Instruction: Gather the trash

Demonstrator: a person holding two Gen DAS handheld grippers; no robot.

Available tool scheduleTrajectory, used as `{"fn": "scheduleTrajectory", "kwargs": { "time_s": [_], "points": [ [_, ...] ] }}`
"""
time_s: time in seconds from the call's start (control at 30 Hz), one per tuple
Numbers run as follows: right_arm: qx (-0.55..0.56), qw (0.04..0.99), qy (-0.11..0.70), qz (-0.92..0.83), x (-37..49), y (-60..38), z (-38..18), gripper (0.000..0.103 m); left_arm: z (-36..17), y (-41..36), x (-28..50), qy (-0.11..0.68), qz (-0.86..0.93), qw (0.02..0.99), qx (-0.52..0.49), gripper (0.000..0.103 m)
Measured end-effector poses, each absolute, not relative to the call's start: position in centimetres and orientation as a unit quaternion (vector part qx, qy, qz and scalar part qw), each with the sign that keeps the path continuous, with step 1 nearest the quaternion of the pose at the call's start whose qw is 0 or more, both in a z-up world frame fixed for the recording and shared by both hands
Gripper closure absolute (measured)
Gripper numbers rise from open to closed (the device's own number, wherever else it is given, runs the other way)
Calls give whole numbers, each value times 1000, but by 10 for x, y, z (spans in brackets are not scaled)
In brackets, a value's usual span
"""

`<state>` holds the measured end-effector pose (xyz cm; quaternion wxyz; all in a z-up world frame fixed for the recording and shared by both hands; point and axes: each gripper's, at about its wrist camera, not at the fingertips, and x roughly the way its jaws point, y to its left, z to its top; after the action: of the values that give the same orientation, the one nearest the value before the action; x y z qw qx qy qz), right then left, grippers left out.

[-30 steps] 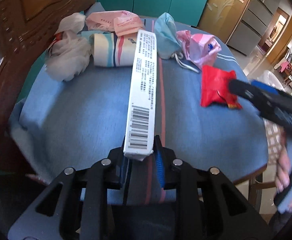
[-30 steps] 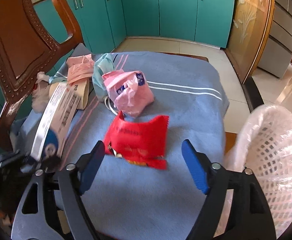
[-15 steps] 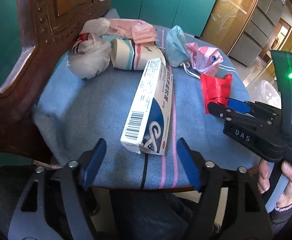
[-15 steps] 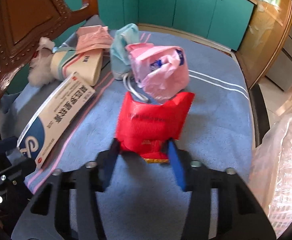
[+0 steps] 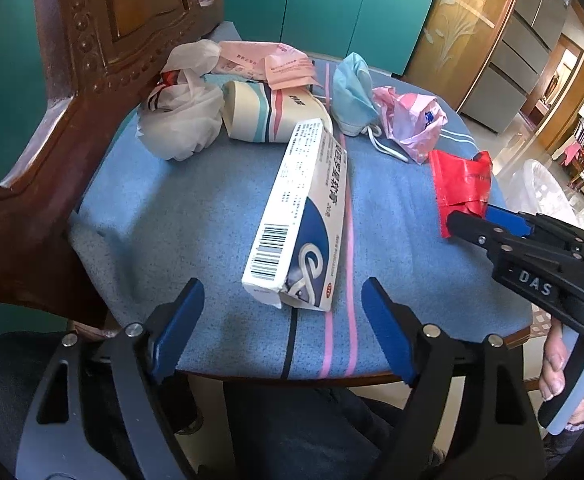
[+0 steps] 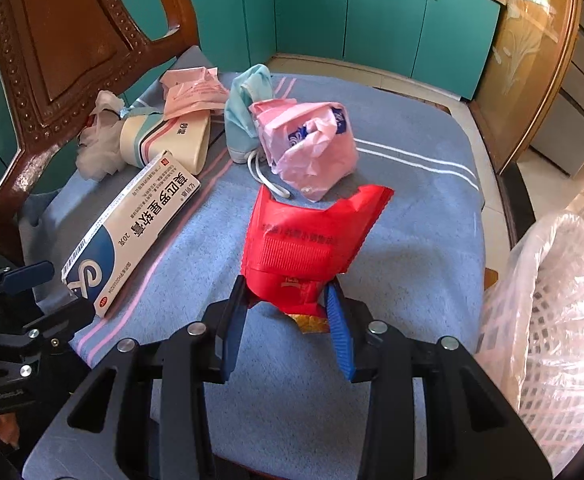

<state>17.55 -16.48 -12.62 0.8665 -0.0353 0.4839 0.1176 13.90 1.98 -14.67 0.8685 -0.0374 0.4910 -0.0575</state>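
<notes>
Right gripper (image 6: 286,300) clamps red wrapper (image 6: 308,236); left gripper (image 5: 281,308) spread wide; barcoded "20g" box (image 5: 304,216); "DAS".

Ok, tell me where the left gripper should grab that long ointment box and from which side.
Grip the ointment box at its near, torn-open end, across the narrow width, coming straight in from the cushion's front edge. It lies flat and lengthwise, pointing at the left gripper, whose open jaws already flank that end; the far end nearly touches the paper cup.

My gripper pads (image 6: 338,330) are blue. Wrapper (image 6: 308,246): red. Carton (image 5: 306,216): white and navy, black barcode. Seat cover (image 6: 412,240): blue, pink and white stripes.
</notes>
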Motion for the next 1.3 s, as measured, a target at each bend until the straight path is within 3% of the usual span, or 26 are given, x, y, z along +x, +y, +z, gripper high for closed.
{"fn": "scheduleTrajectory", "kwargs": {
  "time_s": [0.3,0.37,0.53,0.93,1.03,1.3],
  "points": [
    [-31,867,480,130,171,-165,-126,60,-150,10,143,491,-55,869,-20,18],
    [-28,869,478,125,171,-167,-125,50,-149,11,143,490,-53,870,-19,18],
    [-17,878,466,107,167,-182,-116,38,-147,15,140,488,-50,871,-24,17],
    [-19,872,476,110,173,-186,-124,37,-149,13,168,494,-42,868,-21,14],
    [1,872,478,104,181,-182,-121,27,-150,5,185,496,-49,867,-13,14],
    [24,872,481,84,188,-197,-123,26,-160,-18,192,493,-52,868,37,14]
  ]
}}
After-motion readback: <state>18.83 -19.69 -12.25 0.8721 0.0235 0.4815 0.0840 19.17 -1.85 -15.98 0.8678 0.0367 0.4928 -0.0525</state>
